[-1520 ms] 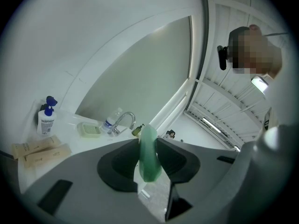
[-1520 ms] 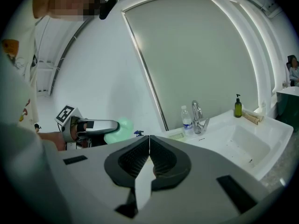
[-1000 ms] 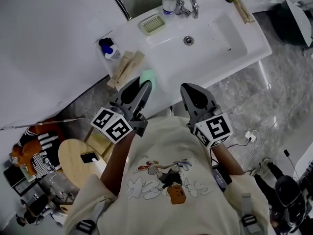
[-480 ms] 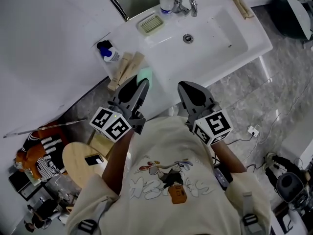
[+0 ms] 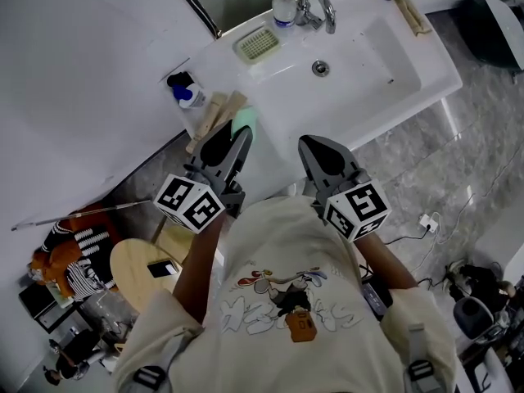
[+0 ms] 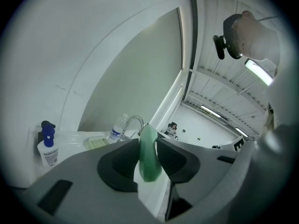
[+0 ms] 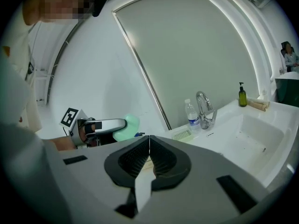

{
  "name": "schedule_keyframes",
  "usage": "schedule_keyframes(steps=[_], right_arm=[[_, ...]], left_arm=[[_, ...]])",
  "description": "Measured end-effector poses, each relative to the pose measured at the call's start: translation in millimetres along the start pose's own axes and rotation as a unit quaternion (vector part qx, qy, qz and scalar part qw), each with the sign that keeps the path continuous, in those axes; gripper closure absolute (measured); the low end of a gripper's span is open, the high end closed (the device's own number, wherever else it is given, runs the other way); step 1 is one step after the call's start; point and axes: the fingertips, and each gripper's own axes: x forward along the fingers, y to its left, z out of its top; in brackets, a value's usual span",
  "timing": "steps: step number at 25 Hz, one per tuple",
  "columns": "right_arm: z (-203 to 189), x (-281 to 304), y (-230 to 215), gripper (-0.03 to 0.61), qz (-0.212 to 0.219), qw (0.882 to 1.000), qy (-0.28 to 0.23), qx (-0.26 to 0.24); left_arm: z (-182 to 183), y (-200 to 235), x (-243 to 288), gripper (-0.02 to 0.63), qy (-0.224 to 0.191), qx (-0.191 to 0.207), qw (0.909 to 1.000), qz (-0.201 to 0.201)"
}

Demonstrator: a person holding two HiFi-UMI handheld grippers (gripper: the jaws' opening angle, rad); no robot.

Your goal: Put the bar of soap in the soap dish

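While left gripper [image 5: 238,143] stays clamped on soap [image 5: 244,123] (green bar), right gripper [image 5: 309,143] stays closed, empty — positions barely changed.

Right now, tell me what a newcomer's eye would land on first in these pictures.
The pale green bar of soap stands out first, pinched in the left claw by the near-left edge of the white sink. Next comes the ribbed soap dish, empty at the sink's back left corner beside the water bottle and faucet. The right claw is shut on nothing.
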Motion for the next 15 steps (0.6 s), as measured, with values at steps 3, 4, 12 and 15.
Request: schedule_keyframes(steps=[3,4,12,15], right_arm=[[-1.0,0.1,-4.8,0.571,-0.001,1.000,0.007,-0.009],[-1.7,0.7,-6.8,0.572,-0.002,1.000,0.008,-0.011],[2.1,8.6,-20.8,0.572,-0.005,1.000,0.004,-0.012],[3.1,13.6,-26.5,0.572,-0.005,1.000,0.007,-0.008]], left_arm=[[0.9,3.0,7.7,0.482,0.008,0.008,0.9999,0.003],[1.2,4.9,10.9,0.482,0.012,0.012,0.9998,0.003],[8.9,28.8,45.8,0.482,0.035,0.069,0.9970,0.010],[7.1,42.4,62.7,0.482,0.044,0.082,0.9956,0.013]])
